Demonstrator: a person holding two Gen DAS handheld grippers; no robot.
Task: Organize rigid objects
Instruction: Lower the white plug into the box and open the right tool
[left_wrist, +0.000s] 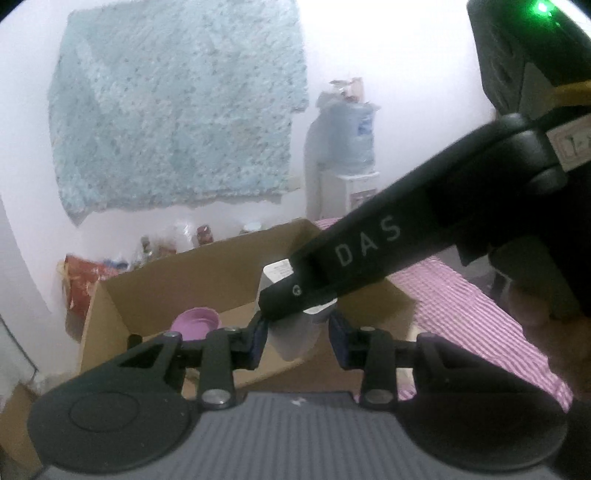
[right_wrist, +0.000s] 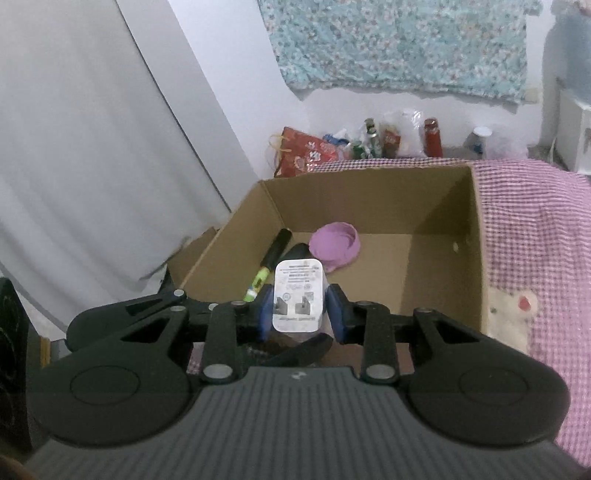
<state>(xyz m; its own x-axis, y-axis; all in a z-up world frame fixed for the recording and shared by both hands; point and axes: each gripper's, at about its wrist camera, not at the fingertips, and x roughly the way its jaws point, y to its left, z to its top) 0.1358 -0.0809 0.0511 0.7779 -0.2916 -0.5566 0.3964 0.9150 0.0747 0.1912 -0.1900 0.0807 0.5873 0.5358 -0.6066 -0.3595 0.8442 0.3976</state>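
Right gripper (right_wrist: 298, 314): centre frame, pads clamped on white charger (right_wrist: 300, 295).
Left gripper (left_wrist: 297, 341): lower centre, jaws apart around charger's far end; contact unclear.
Cardboard box (right_wrist: 476, 236): behind, already holds purple lid (right_wrist: 334, 245) and marker (right_wrist: 267, 264).
Left: charger not yet dropped in.

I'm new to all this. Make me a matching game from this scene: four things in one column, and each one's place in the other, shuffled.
Things:
1. charger
2. lid
3. marker
4. box

Places:
A. on the checked cloth
B. lying by the box's left wall
C. on the box floor, near the middle
D. between the right gripper's fingers

Pairs: 1-D, 2-C, 3-B, 4-A
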